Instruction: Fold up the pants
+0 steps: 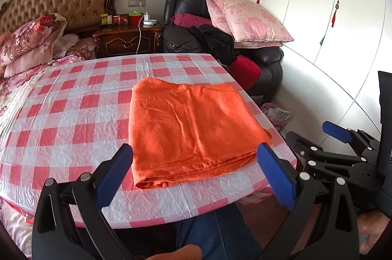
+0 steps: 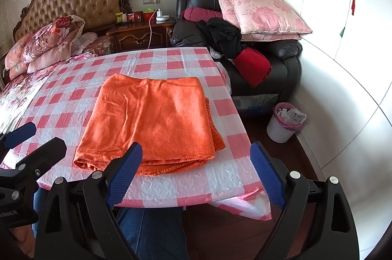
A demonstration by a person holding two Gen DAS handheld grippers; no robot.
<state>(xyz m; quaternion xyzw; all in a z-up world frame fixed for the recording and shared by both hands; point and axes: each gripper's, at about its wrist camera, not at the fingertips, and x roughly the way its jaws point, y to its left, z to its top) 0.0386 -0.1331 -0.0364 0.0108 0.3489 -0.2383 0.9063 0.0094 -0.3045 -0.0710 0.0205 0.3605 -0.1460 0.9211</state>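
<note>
Orange pants (image 1: 193,130) lie folded at frame centre on the checked tabletop (image 1: 73,113); left tool (image 1: 196,174) and right tool (image 2: 196,171) hang spread, empty, apparently finished.

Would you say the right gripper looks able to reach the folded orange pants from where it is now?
Probably yes: the right gripper is open at the table's near edge, the orange pants lie just ahead, and nothing stands between them.

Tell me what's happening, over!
Left gripper open, right gripper open, both empty. Pants folded flat on table. Nothing in the way.
</note>
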